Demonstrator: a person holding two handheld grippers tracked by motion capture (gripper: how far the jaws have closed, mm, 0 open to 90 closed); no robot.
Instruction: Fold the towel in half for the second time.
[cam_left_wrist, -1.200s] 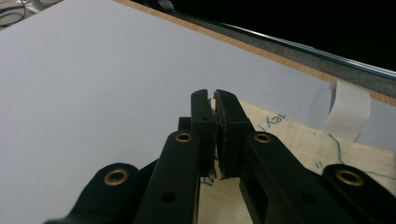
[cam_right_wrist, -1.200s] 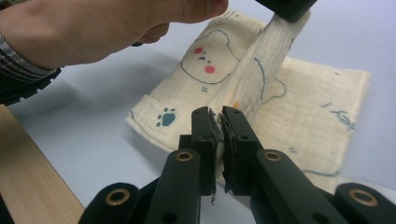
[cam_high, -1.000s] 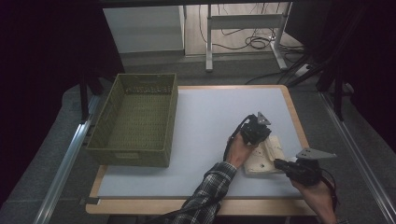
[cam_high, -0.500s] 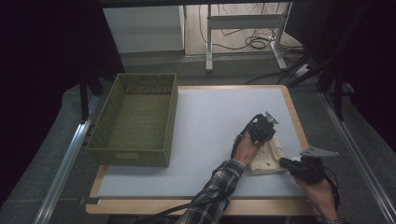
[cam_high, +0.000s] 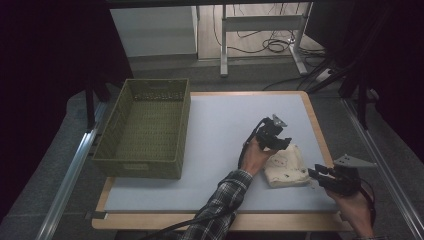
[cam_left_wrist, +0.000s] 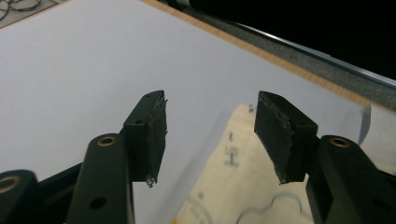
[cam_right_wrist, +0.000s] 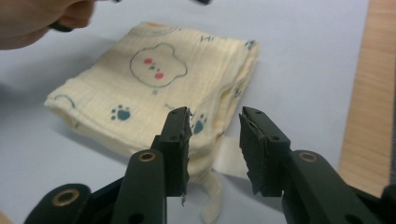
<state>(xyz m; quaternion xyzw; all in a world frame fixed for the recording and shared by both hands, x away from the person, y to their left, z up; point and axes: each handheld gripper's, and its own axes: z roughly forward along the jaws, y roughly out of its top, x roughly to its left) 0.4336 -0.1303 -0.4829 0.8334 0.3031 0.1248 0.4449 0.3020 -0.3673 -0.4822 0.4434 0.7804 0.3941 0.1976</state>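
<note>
Cream folded cloth lies released on the white mat near its right edge, the left gripper and right gripper having just opened with nothing between them, so next probably regrasp it toward the green basket.

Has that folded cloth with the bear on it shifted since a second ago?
Yes. The folded cloth now sits slightly farther from the green basket, toward the table's right wooden edge; both grippers' jaws have just opened off it.

one folded cloth, one basket, two tools
</note>
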